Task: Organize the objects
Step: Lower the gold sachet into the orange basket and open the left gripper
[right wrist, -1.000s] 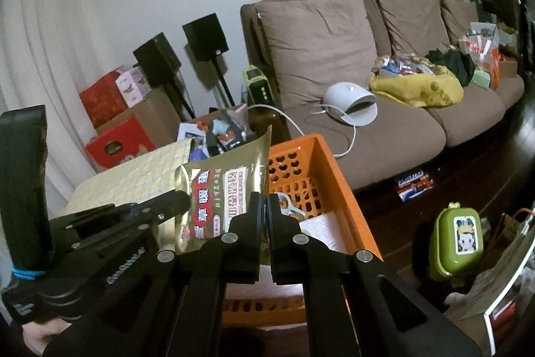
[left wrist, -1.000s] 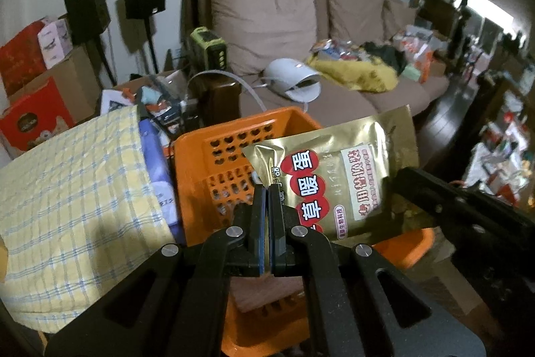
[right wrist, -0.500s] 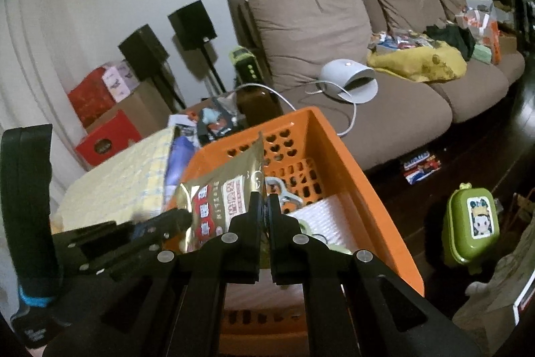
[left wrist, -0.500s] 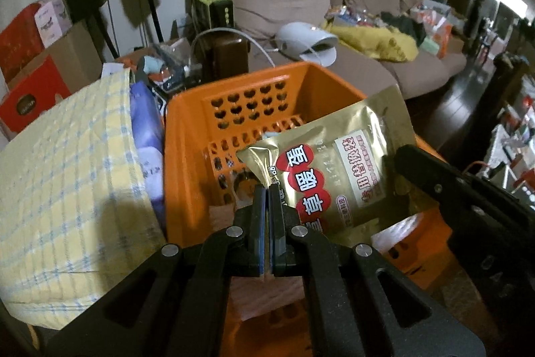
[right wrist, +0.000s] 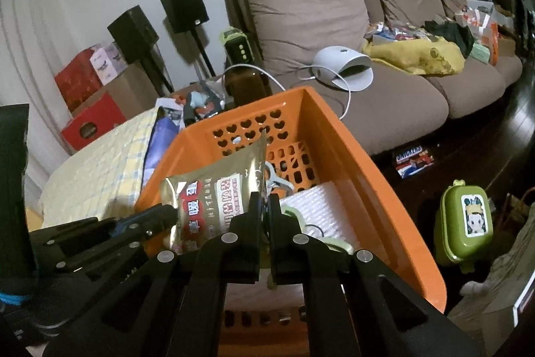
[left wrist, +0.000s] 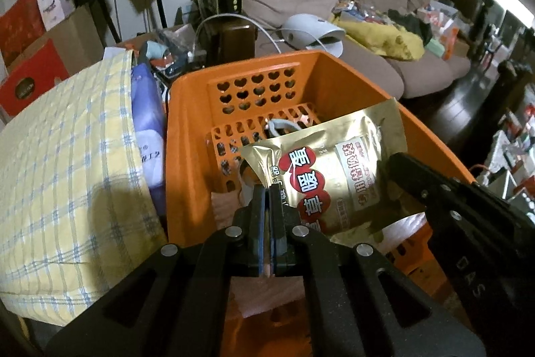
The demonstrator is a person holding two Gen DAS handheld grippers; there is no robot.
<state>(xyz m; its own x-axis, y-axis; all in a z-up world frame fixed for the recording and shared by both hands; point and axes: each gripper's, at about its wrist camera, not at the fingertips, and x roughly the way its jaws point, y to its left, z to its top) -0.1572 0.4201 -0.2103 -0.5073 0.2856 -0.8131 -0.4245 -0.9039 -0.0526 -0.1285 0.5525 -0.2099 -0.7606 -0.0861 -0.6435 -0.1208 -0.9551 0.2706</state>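
A gold foil pouch (left wrist: 337,169) with red and white labels hangs inside the top of an orange plastic basket (left wrist: 187,136). My left gripper (left wrist: 266,193) is shut on the pouch's left corner. My right gripper (right wrist: 264,201) is shut on its right edge, and it shows as a black arm (left wrist: 444,199) at the right of the left wrist view. The same pouch (right wrist: 214,199) is stretched between both grippers above the basket (right wrist: 378,189). Under it lie a white ribbed pad (right wrist: 321,209), a pale green ring and a grey handle.
A yellow checked cushion (left wrist: 63,163) and a purple pack (left wrist: 148,122) press against the basket's left side. A brown sofa (right wrist: 384,96) with a white dome device (right wrist: 344,66) stands behind. Speakers, red boxes and a green lunchbox (right wrist: 464,223) on the dark floor surround the spot.
Both grippers have sunk with the pouch, which was above the basket's rim and now hangs down into its opening. The grip on both ends is unchanged.
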